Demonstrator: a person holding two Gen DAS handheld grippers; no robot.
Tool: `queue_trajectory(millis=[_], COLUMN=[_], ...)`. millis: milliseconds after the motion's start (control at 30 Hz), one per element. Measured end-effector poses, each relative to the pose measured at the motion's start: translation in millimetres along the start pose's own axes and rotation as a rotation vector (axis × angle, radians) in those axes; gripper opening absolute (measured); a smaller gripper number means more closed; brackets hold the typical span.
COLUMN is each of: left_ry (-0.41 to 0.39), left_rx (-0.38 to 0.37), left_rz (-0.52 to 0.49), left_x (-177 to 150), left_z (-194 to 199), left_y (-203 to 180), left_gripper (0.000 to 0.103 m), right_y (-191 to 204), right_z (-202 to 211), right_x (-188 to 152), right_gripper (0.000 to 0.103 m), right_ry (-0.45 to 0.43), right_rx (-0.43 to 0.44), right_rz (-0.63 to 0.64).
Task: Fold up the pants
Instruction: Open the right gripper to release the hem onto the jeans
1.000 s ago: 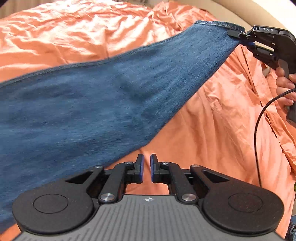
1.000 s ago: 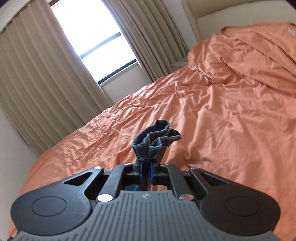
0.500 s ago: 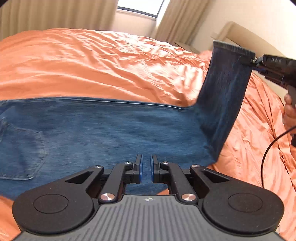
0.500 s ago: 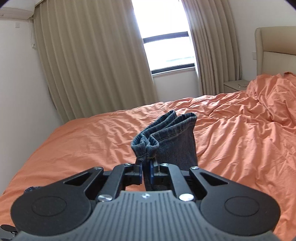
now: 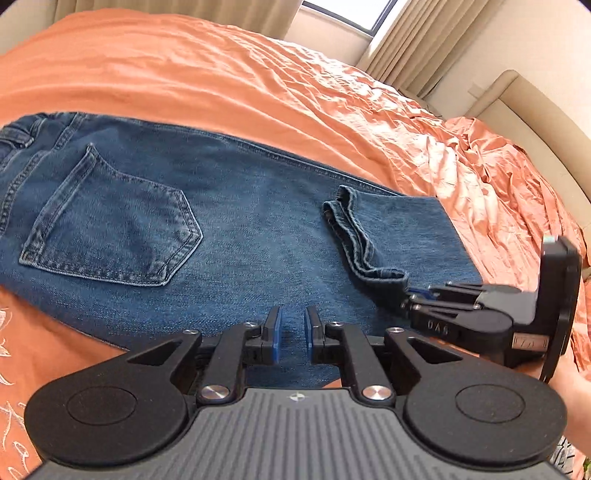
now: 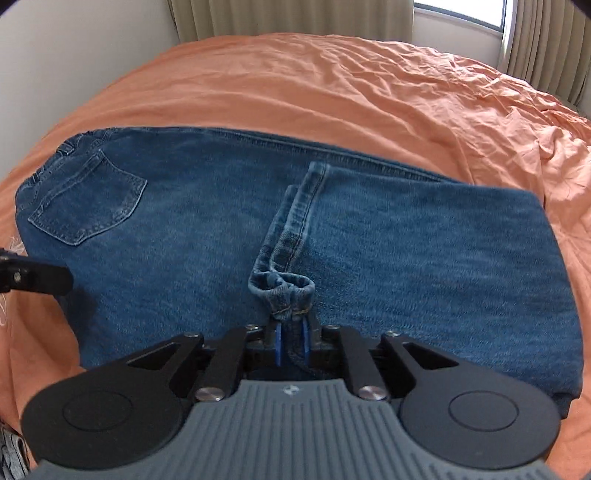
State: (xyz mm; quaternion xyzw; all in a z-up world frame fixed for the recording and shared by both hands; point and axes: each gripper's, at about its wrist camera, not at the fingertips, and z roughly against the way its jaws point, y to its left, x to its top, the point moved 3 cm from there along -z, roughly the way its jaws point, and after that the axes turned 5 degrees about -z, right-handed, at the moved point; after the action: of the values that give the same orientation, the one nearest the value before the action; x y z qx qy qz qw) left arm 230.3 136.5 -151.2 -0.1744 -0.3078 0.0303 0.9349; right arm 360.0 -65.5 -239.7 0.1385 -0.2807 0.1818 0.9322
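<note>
Between the blue pads of the right gripper (image 6: 291,341) a bunched corner of the leg hem (image 6: 282,286) is clamped, the denim seen pinched in the narrow gap. From there the hem runs away from the fingers as a doubled, stitched edge across the middle of the jeans (image 6: 406,258), which are spread flat on the orange bedsheet (image 6: 332,81) with the lower legs folded back over the upper part (the fold edge lies at the right). A back pocket (image 6: 88,206) is seen at the far left, near the waistband; whether anything is held in it cannot be told.

The fingers of the left gripper (image 5: 292,334) are held slightly apart with nothing between them, poised just above the near edge of the jeans (image 5: 240,229). In that view the pocket (image 5: 110,232) lies left of the fingers and the hem (image 5: 354,240) to the right, where it is gripped by the right gripper (image 5: 408,295). Curtains (image 6: 280,18) and a window (image 6: 458,11) are seen beyond the bed, and a beige headboard (image 5: 535,122) at the far right.
</note>
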Motion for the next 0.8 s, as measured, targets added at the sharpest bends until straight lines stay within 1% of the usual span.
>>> queue_trajectory(millis=[67, 133, 233, 300, 333, 367, 433, 533, 600, 633, 700, 800], left_ry=[0.007, 0.011, 0.006, -0.004, -0.009, -0.018, -0.033, -0.058, -0.074, -0.080, -0.085, -0.071], left_rx=[-0.021, -0.044, -0.079, -0.105, -0.116, -0.128, -0.157, -0.224, -0.248, -0.251, -0.235, -0.215], left_rz=[0.014, 0.024, 0.040, 0.055, 0.064, 0.077, 0.119, 0.243, 0.320, 0.349, 0.376, 0.400], left_x=[1, 3, 12, 19, 22, 26, 35, 49, 56, 61, 69, 76], left_z=[-5, -10, -20, -27, -31, -36, -48, -72, -89, -98, -116, -141], left_y=[2, 1, -5, -9, -12, -13, -16, -13, -9, -6, -3, 2], left_gripper=[0.015, 0.019, 0.024, 0.028, 0.032, 0.034, 0.044, 0.049, 0.049, 0.051, 0.053, 0.054], right_y=[-1, -2, -3, -9, -13, -19, -34, -58, -73, -79, -92, -107], right_z=[1, 5, 17, 29, 33, 37, 41, 42, 43, 43, 44, 42], right_x=[-2, -2, 0, 1, 2, 3, 5, 6, 6, 4, 2, -2], right_gripper=[0.025, 0.032, 0.033, 0.037, 0.041, 0.042, 0.043, 0.043, 0.043, 0.043, 0.043, 0.043], right_ry=[0.015, 0.027, 0.019, -0.033, -0.074, -0.117, -0.188, -0.265, -0.309, -0.331, -0.374, -0.392], right_rx=[0.029, 0.056, 0.105, 0.125, 0.123, 0.114, 0.086, 0.054, 0.035, 0.032, 0.025, 0.034], right_rz=[-0.007, -0.010, -0.034, -0.049, -0.047, -0.046, -0.079, -0.154, -0.189, -0.203, -0.229, -0.271])
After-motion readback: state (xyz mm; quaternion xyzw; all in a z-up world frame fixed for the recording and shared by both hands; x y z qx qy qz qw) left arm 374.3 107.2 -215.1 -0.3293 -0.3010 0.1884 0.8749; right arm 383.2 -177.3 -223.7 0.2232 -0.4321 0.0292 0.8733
